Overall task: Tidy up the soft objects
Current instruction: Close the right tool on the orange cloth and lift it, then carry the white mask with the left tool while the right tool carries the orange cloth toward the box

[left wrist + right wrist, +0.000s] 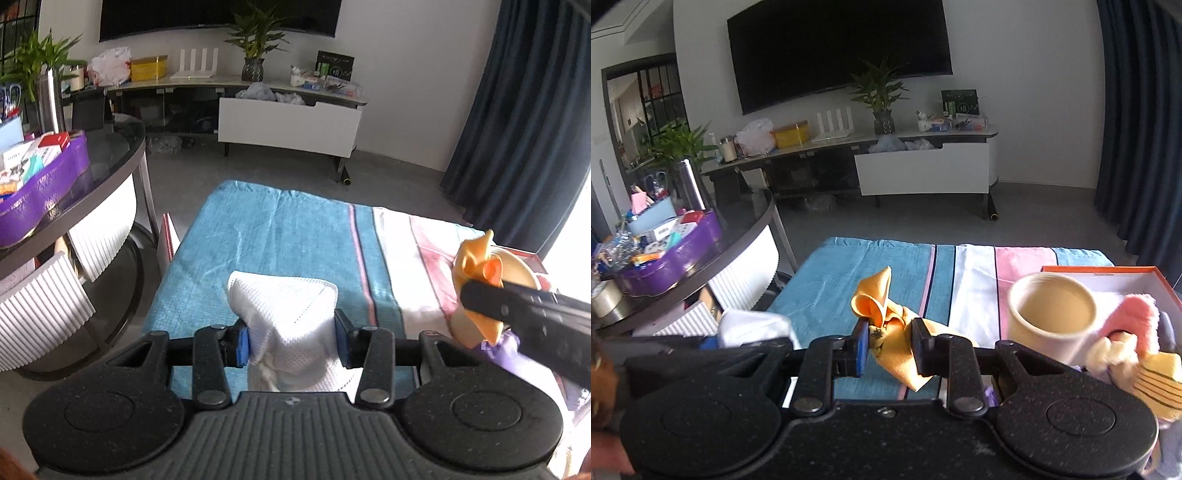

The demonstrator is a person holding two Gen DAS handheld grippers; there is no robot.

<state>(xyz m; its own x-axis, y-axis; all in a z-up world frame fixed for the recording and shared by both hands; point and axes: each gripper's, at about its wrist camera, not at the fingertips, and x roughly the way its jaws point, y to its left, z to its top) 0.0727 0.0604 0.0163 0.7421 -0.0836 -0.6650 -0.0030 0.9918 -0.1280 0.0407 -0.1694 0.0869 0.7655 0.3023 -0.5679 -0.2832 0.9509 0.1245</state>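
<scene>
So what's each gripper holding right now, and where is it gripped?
Left gripper clamps the white mesh cloth near its bunched lower end; right gripper pinches the orange cloth around its gathered middle.

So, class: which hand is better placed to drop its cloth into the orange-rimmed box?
The right. Its tool grips the orange cloth beside the orange-rimmed cardboard box; the left tool holds the white mesh cloth farther away.

I've got both grippers angled down side by side, left gripper (291,341) pinched on the white mesh bag (284,314), right gripper (890,345) clamping the orange cloth (886,325).
</scene>
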